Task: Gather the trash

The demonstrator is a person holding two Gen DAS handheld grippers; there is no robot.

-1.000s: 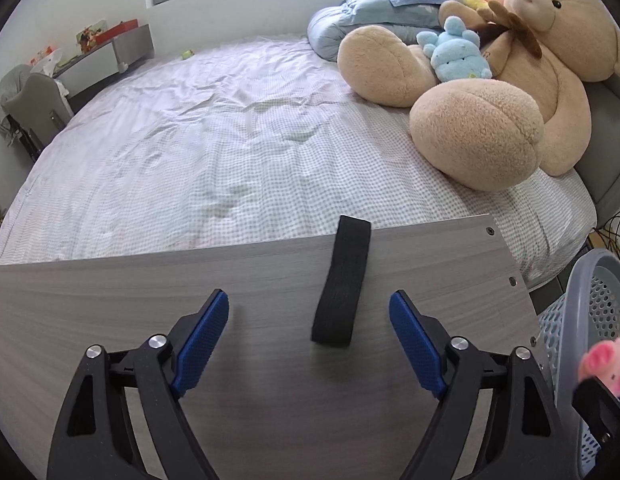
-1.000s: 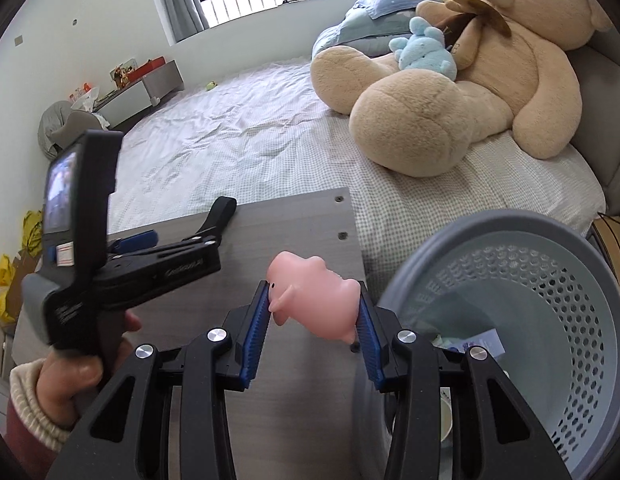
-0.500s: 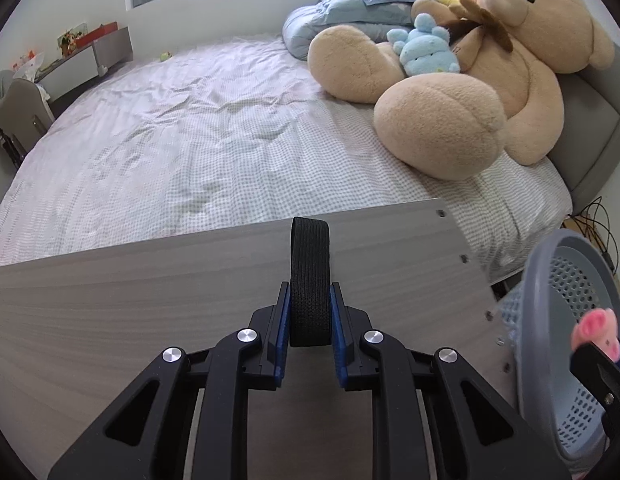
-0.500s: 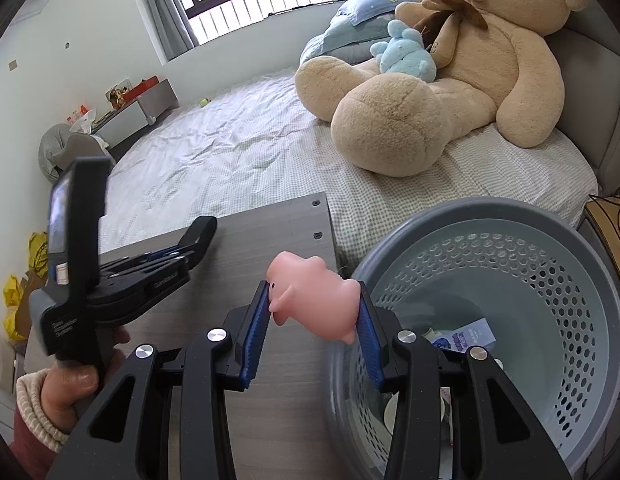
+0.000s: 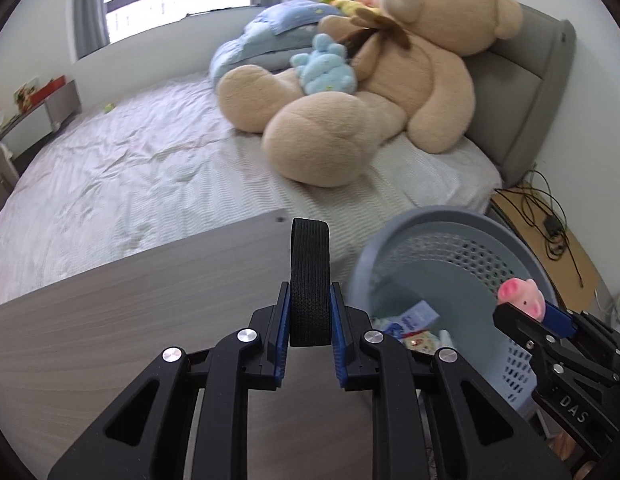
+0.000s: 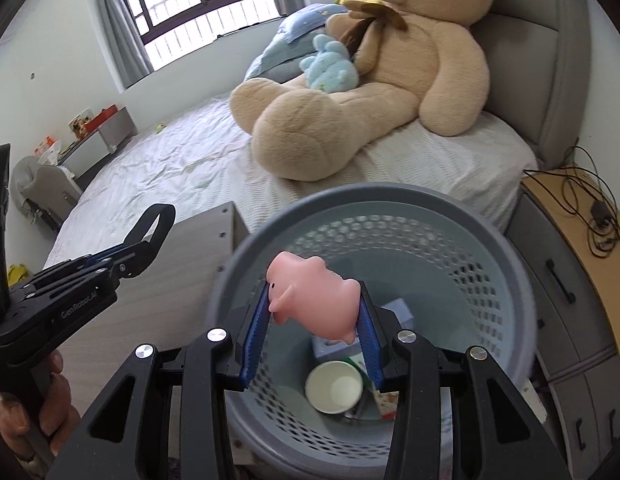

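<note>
Your left gripper (image 5: 310, 332) was clenched on the black ribbed elastic band (image 5: 310, 280), which stood up from between the blue pads, over the edge of the grey wood-grain tabletop (image 5: 130, 320) and just beside the grey-blue perforated plastic basket (image 5: 449, 224). Your right gripper (image 6: 313, 332) gripped the soft pink pig toy (image 6: 313, 300) above that basket's mouth, over a white paper cup (image 6: 333, 388) and scraps of packaging lying inside.
</note>
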